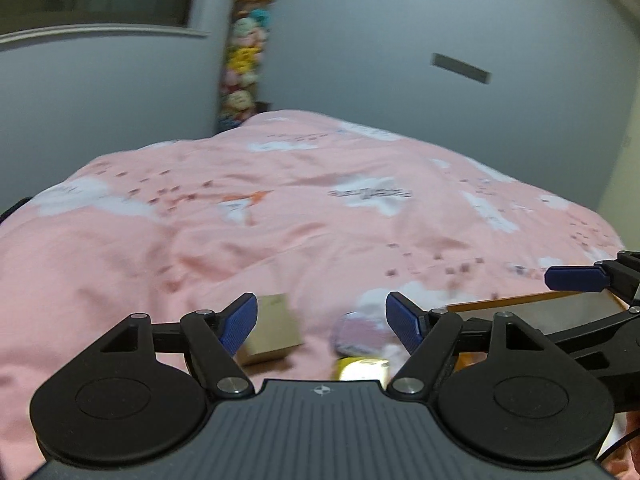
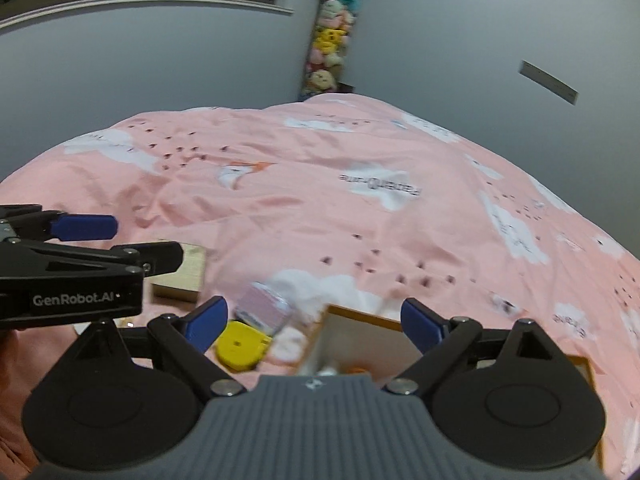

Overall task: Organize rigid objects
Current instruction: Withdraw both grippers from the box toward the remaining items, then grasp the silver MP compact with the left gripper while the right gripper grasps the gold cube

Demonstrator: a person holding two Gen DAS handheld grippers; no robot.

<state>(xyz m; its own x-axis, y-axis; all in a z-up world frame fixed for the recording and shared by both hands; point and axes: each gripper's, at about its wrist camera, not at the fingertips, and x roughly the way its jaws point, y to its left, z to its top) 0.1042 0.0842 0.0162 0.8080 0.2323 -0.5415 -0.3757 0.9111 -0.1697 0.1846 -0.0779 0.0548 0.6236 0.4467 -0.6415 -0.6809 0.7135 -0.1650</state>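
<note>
wooden block (image 2: 182, 276): we are judging it stiff, light; taking its flat sides.
left gripper (image 1: 322, 322): hanging spread apart, empty.
right gripper (image 2: 314, 324): hanging spread apart, empty.

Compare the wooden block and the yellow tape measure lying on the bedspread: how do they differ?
The wooden block is pale tan; the yellow tape measure is bright yellow. The block is boxy with flat faces; the tape measure is rounded. The block lies farther left. Both rest loose on the pink bedspread, outside the box.
</note>
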